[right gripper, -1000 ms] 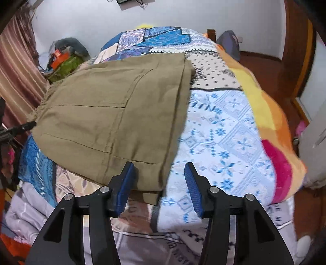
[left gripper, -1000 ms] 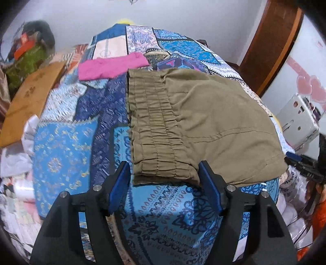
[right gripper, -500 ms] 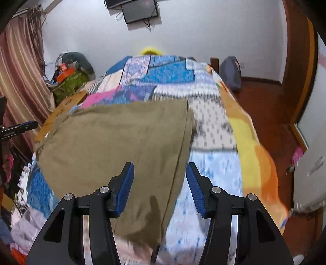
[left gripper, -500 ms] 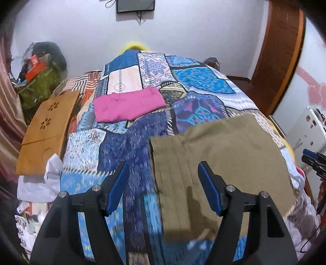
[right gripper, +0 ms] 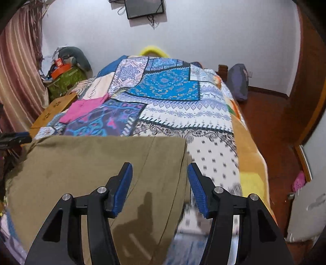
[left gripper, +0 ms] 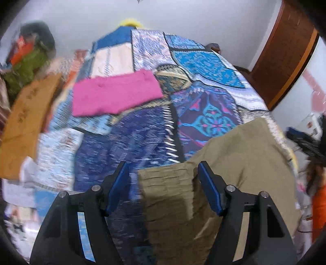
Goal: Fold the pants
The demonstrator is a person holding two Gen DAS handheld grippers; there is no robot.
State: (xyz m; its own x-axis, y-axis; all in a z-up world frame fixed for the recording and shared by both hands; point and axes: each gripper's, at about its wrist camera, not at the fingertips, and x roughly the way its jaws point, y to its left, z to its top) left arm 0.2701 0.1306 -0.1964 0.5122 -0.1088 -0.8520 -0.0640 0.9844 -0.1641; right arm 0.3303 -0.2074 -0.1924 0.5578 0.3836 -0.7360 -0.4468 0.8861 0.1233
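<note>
Motion blur smears the bedspread point(left gripper: 142, 142). Both grippers, left point(left gripper: 164, 187) and right point(right gripper: 160, 186), have pulled back; olive pants point(right gripper: 81, 163) at 6 o'clock, unclamped, right jaws opening.

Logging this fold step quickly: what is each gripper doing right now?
Left gripper: open, holding nothing, above the olive pants.
Right gripper: jaws opening, empty, above the pants' edge.

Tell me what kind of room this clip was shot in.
Most likely a home bedroom. A bed under a patchwork bedspread fills the view, with olive pants and a folded pink garment lying on it. A striped curtain hangs at one side, and a small screen is mounted on the wall.
</note>
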